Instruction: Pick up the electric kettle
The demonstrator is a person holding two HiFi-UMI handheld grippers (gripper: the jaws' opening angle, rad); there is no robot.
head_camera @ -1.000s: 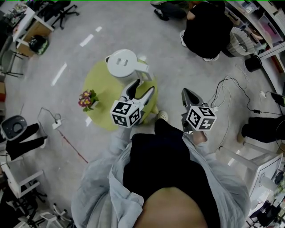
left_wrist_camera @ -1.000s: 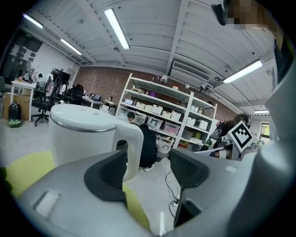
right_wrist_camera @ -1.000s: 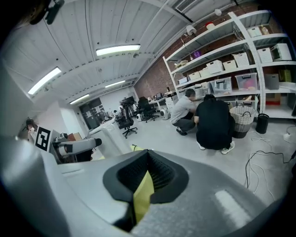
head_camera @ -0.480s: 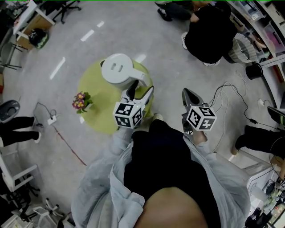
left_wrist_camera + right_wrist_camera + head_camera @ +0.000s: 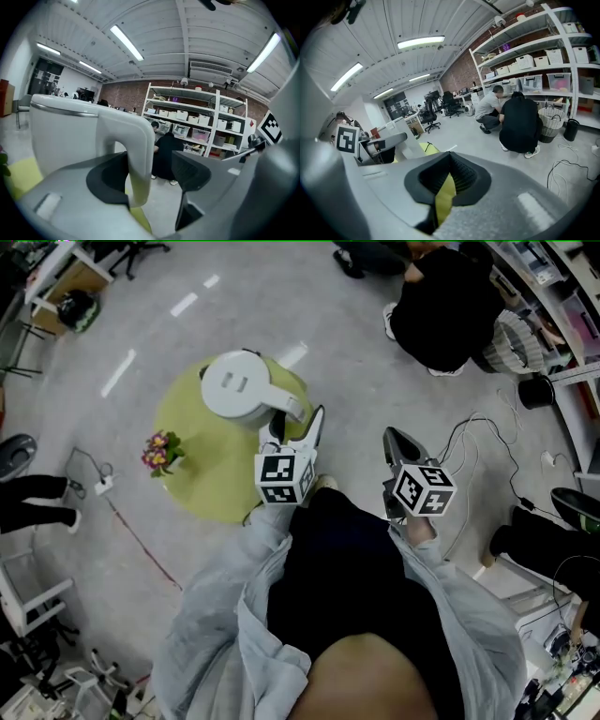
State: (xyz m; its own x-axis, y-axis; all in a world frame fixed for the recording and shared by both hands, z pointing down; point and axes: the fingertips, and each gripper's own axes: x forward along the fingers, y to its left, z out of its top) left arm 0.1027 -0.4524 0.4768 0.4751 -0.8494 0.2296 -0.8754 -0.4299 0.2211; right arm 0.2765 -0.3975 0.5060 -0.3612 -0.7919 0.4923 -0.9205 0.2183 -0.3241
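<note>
The white electric kettle (image 5: 236,385) stood on a round yellow-green table (image 5: 211,488), near the table's 12 o'clock edge in the head view. Its handle (image 5: 289,407) jutted out toward 4 o'clock. The left gripper (image 5: 295,425) came in at the table's 3 o'clock side with its jaws released and spread to either side of that handle. In the left gripper view the handle (image 5: 138,154) stood between the two pads. It was close by the left pad (image 5: 108,176), though whether they touched could not be told, and it stood apart from the right pad (image 5: 192,171). The right gripper (image 5: 392,439) hung over the floor, at 3 o'clock of the left one and well apart from the kettle. Its jaws were clenched to a thin slit with nothing in them, as the right gripper view (image 5: 449,180) showed. A small pot of flowers (image 5: 157,451) sat at the table's 9 o'clock edge. A person in black (image 5: 441,306) crouched on the floor at 1 o'clock, and loose cables (image 5: 487,442) lay at 3 o'clock.
</note>
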